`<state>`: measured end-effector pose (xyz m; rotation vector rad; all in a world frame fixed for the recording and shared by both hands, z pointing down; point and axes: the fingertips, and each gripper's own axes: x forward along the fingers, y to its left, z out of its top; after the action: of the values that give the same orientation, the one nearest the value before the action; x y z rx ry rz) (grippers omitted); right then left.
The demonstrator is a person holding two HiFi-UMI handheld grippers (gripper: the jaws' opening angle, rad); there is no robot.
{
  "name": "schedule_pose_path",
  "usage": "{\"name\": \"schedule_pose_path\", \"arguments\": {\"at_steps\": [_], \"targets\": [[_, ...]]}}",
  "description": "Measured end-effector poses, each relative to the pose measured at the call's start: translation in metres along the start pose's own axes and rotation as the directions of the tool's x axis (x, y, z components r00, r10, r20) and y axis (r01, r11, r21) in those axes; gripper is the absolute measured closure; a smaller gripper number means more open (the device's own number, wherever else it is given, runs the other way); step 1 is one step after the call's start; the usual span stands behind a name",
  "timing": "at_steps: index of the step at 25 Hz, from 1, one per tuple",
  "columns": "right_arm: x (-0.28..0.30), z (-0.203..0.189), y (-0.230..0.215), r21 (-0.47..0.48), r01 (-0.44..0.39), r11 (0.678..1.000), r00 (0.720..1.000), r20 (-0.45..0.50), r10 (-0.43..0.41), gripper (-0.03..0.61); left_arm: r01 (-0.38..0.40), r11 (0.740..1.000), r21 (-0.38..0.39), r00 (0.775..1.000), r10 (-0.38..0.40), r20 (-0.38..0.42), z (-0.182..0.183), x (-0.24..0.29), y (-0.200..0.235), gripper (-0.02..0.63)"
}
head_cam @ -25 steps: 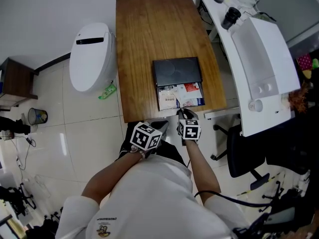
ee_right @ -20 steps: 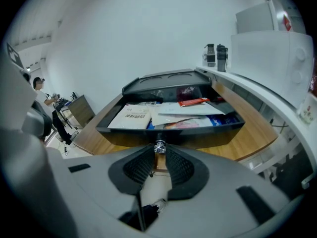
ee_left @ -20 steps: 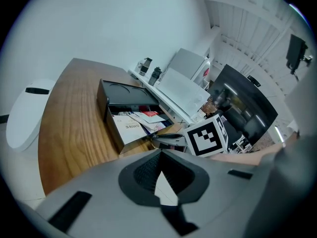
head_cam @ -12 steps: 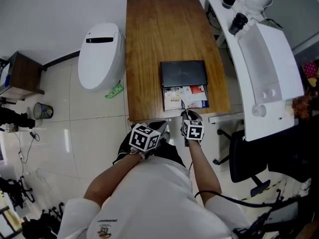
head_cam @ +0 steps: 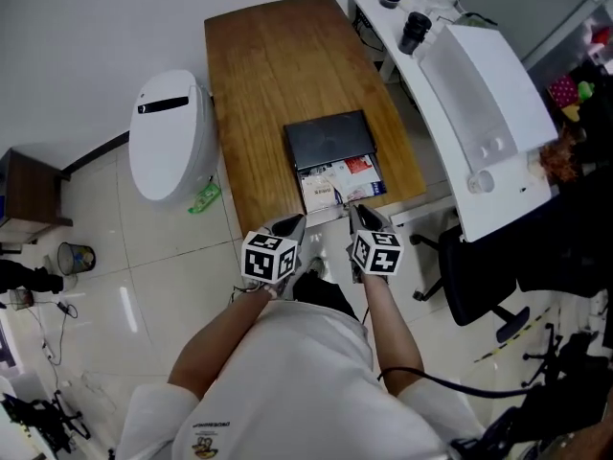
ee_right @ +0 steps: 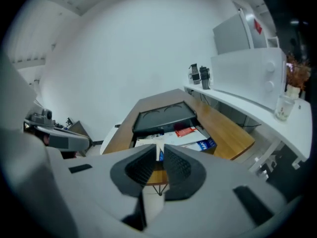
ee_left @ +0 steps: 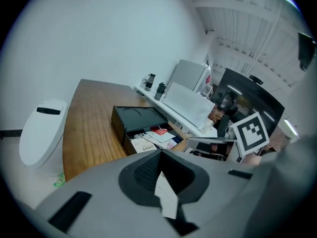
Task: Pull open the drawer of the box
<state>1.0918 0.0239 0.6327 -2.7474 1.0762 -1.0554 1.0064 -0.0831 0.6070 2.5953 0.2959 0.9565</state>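
Drawer (head_cam: 343,182) stands as far out of the box (head_cam: 329,139) as 1 second ago, papers showing, at the table's (head_cam: 278,65) near edge; the pull looks done. Both forearms reach forward side by side. The right gripper (head_cam: 356,215) hovers just off the drawer front, jaws a slit apart, empty. The left gripper (head_cam: 290,226) is clenched on nothing.

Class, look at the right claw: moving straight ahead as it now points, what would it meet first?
The right claw would likely meet the open drawer front first; nothing shows between them, though depth is unclear.
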Motion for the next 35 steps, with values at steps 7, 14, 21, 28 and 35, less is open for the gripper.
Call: {"name": "schedule_pose_path", "arguments": {"at_steps": [7, 14, 21, 28, 35], "targets": [[-0.064, 0.037, 0.065, 0.023, 0.041, 0.999, 0.984, 0.173, -0.045, 0.591, 0.056, 0.994, 0.093, 0.994, -0.064, 0.087, 0.020, -0.061, 0.003, 0.612], [-0.133, 0.036, 0.139, 0.050, 0.073, 0.996, 0.957, 0.276, -0.084, 0.591, 0.126, 0.978, 0.169, 0.970, -0.157, 0.186, 0.029, -0.140, -0.007, 0.612], [-0.173, -0.015, 0.174, 0.057, 0.144, 0.988, 0.955, 0.252, -0.154, 0.591, 0.185, 0.968, 0.168, 0.961, -0.214, 0.173, -0.010, -0.180, -0.018, 0.612], [-0.187, -0.029, 0.179, 0.037, 0.128, 0.991, 0.958, 0.253, -0.134, 0.591, 0.176, 0.974, 0.146, 0.964, -0.200, 0.173, -0.038, -0.190, -0.030, 0.612], [-0.196, -0.031, 0.174, 0.041, 0.095, 0.995, 0.964, 0.247, -0.102, 0.591, 0.149, 0.979, 0.142, 0.969, -0.173, 0.178, -0.044, -0.194, -0.043, 0.612]]}}
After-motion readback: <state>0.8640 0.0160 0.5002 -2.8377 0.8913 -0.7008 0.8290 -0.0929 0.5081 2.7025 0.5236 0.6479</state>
